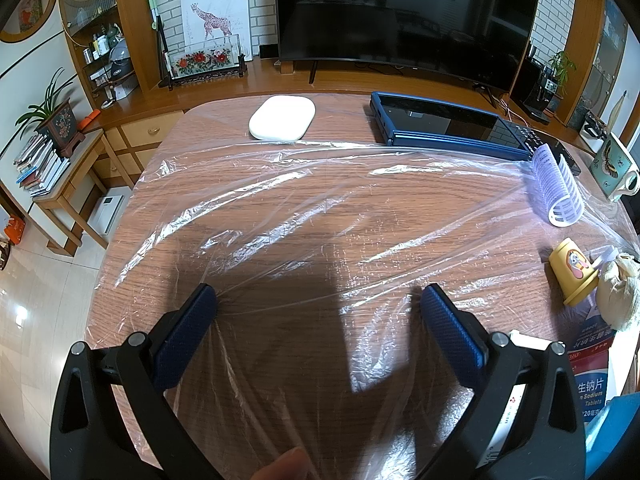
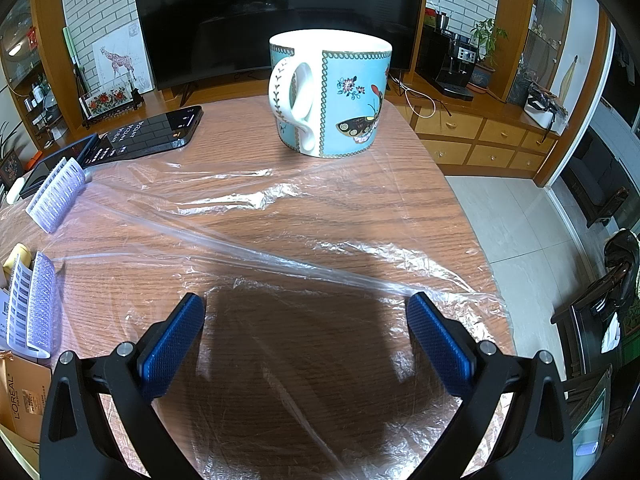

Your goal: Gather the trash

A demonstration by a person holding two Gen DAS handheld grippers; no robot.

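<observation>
A clear plastic sheet [image 1: 304, 216] lies spread over the wooden table [image 1: 224, 116]; it also shows in the right wrist view [image 2: 304, 240]. My left gripper [image 1: 318, 300] is open just above the sheet near the table's front, its left fingertip touching the plastic. My right gripper [image 2: 306, 308] is open and empty above the sheet's right part. At the right in the left wrist view lie a tipped yellow paper cup [image 1: 572, 270], a crumpled tissue wad [image 1: 618, 294] and a medicine box [image 1: 592, 376].
A blue butterfly mug [image 2: 336, 96] stands ahead of the right gripper. Purple hair rollers [image 1: 560, 188] [image 2: 56, 192] [image 2: 38, 304], a blue-edged dark device [image 1: 448, 126] [image 2: 132, 136], a white pad [image 1: 282, 117] and a L'Oreal box [image 2: 24, 404] lie on the table. The table edge [image 2: 484, 256] drops to floor.
</observation>
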